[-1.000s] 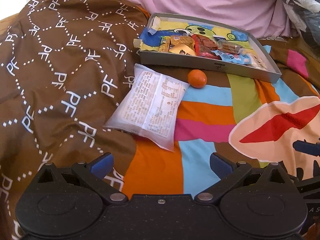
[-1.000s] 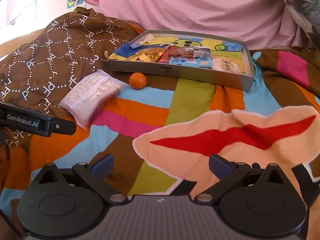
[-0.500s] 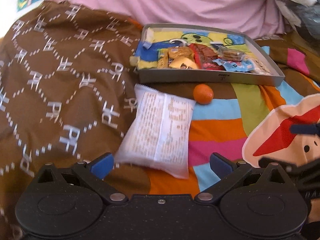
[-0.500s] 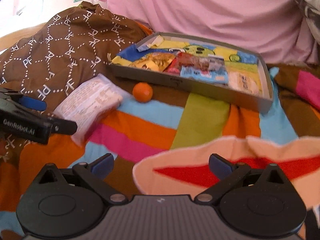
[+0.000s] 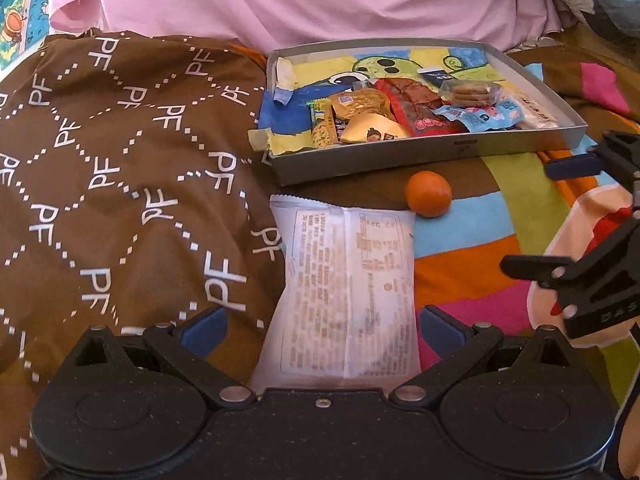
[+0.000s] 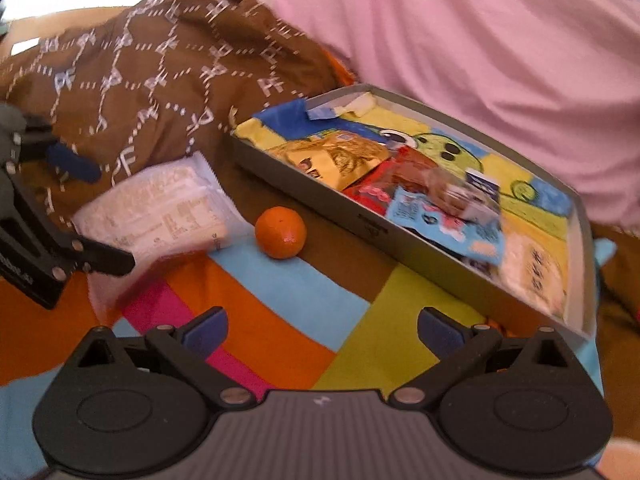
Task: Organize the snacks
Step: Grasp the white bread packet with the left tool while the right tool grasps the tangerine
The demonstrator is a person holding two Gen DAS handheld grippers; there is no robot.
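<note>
Left wrist view: left claw point(image 5: 322, 326) spread wide, now straddling the near end of the white crinkly plastic snack packet point(image 5: 346, 292), which lies on the patchwork bed cover point(image 5: 460, 236) before the grey cardboard tray point(image 5: 400, 160); a second ago it stood well short. Judged light, soft, slippery; grip across its width. Right wrist view: right claw point(image 6: 322, 326) open, empty, now nearer the small round orange fruit point(image 6: 281, 232).

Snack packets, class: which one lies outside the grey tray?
The large white packet printed with small text. It lies on the blanket between the left gripper's open jaws; the others sit inside the tray.
</note>
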